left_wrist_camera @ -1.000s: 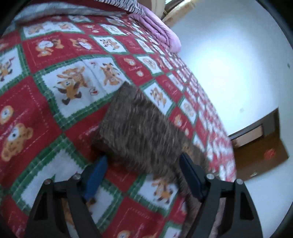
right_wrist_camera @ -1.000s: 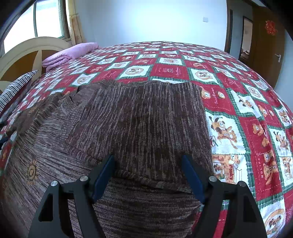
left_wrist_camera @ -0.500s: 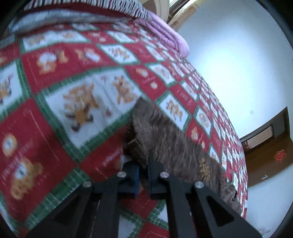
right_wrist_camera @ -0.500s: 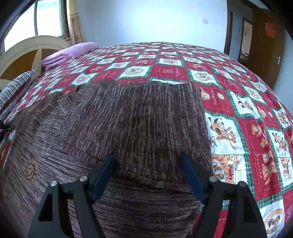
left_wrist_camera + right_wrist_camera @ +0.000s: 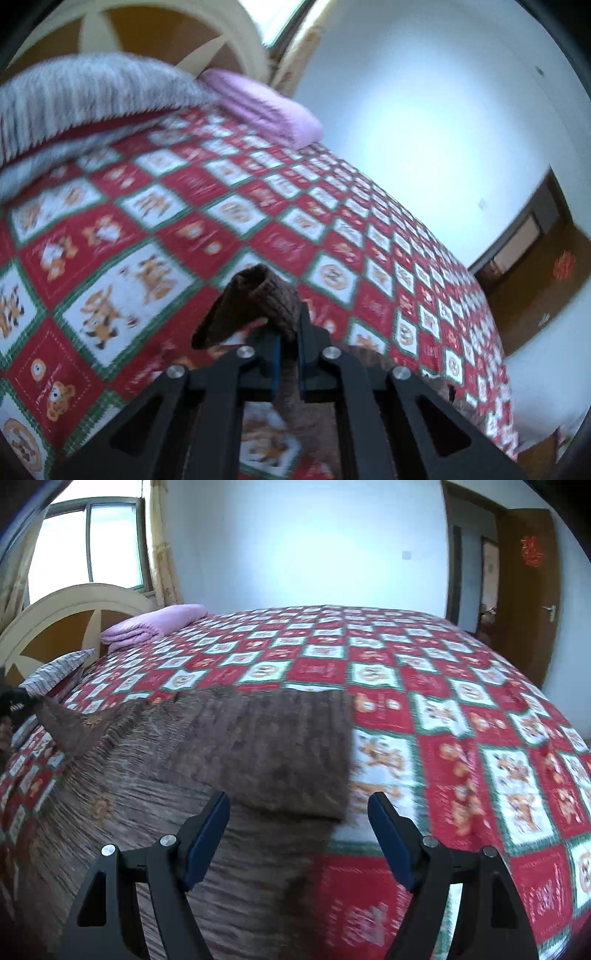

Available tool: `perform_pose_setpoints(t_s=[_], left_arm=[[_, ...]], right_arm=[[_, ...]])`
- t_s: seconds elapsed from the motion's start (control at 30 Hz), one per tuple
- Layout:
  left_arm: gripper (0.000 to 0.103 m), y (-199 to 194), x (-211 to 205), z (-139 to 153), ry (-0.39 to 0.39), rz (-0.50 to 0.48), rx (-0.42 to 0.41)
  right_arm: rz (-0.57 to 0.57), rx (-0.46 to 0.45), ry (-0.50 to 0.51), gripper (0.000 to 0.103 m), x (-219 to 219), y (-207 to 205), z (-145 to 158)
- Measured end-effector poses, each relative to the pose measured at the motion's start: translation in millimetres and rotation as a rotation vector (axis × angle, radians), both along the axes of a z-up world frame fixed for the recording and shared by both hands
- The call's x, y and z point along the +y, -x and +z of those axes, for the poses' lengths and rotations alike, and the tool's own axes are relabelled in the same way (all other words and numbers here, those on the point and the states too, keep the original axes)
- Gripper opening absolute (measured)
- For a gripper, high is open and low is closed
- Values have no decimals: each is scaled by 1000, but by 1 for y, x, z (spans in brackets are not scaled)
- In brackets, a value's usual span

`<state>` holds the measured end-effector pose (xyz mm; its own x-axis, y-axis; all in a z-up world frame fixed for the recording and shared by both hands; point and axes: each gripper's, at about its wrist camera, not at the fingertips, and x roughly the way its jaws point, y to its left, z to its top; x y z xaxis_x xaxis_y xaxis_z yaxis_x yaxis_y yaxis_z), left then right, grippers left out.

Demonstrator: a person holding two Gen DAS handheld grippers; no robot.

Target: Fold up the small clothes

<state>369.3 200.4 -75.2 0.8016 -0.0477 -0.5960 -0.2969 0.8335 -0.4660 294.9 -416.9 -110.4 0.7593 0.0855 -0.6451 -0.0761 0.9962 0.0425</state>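
Pinching the brown sweater's cuff, left tongs clamp; right tongs gape, seemingly above its hem.

- My left tool is matte black, with two angular fingers with triangular cut-outs, silver screw heads along the linkage and blue pads inside.
- My right tool is built the same: black fingers, silver screws, dark blue pads.
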Motion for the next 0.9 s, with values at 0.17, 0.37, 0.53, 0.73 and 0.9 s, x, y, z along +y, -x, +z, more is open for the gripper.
perform_pose_setpoints(t_s=[0.17, 0.37, 0.53, 0.73, 0.9], left_arm=[[6, -13, -87, 30, -175, -118, -28], [7, -7, -216, 21, -350, -294, -73], [31, 3, -321, -42, -480, -432, 42], [59, 36, -337, -42, -583, -526, 0], [78, 35, -270, -25, -735, -355, -56]], right_arm=[[-93, 28, -80, 78, -25, 2, -16], [-119, 60, -131, 78, -35, 0, -24], [-119, 129, -152, 78, -38, -6, -36], [-110, 130, -164, 79, -38, -6, -37], [-106, 130, -169, 80, -38, -6, -38]])
